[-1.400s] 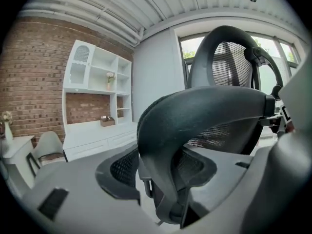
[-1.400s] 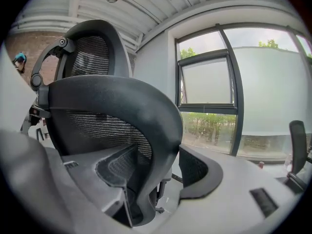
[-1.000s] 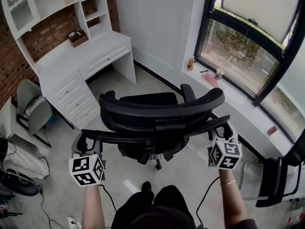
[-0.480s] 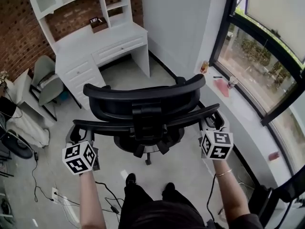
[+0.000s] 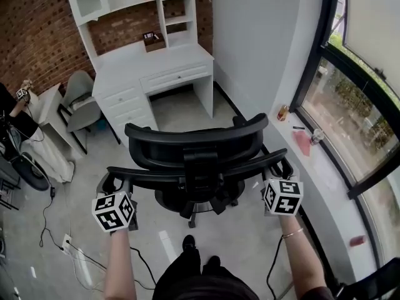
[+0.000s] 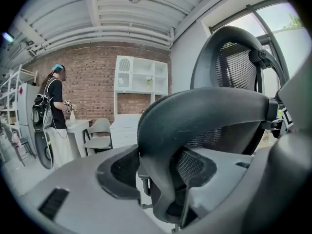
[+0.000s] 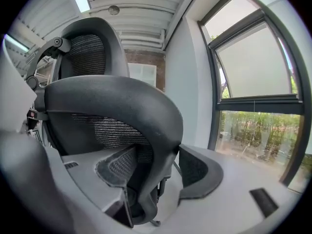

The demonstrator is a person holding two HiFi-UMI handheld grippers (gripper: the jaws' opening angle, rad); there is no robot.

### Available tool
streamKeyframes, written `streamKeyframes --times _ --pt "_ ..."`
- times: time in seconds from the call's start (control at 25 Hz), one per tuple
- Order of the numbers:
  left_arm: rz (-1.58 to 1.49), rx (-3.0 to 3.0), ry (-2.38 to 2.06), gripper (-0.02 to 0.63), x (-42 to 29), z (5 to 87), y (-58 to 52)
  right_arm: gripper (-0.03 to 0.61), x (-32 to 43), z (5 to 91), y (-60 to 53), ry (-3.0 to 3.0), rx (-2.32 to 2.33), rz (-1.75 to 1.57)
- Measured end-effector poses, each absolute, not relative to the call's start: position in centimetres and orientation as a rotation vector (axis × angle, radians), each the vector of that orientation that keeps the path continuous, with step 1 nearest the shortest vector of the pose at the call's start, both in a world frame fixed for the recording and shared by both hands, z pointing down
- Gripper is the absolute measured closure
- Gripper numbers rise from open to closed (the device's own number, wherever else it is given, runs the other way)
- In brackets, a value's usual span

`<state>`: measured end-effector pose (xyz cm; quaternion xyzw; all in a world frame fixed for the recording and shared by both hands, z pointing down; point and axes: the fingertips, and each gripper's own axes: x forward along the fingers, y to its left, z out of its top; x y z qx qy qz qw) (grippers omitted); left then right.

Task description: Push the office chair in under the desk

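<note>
— Since a second ago the office chair (image 5: 194,145) and both grippers have swung round; the white desk (image 5: 156,61) now sits straight beyond the backrest, not off to the left
— What's the chair like?
— Black, with a mesh back in a smooth curved plastic frame. It stands on the grey floor, well short of the desk. The left gripper (image 5: 115,182) is clamped on the frame's left end and the right gripper (image 5: 279,166) on its right end
— And round it?
— A grey shell chair (image 5: 80,99) beside the drawers, cables (image 5: 69,245) at lower left, a window ledge (image 5: 325,161) along the right, and a brick wall (image 5: 37,30) behind
</note>
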<state>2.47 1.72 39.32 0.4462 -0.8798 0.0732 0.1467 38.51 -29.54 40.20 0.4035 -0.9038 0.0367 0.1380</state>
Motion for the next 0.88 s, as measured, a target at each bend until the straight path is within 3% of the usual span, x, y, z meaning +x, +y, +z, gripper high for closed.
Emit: streamKeyframes --times 0.88 --pt "0.213 1.317 -2.533 0.407 -6.8 39.3 -12.3 0.333 27.6 40.6 -45.3 -2.605 1.133 0.133"
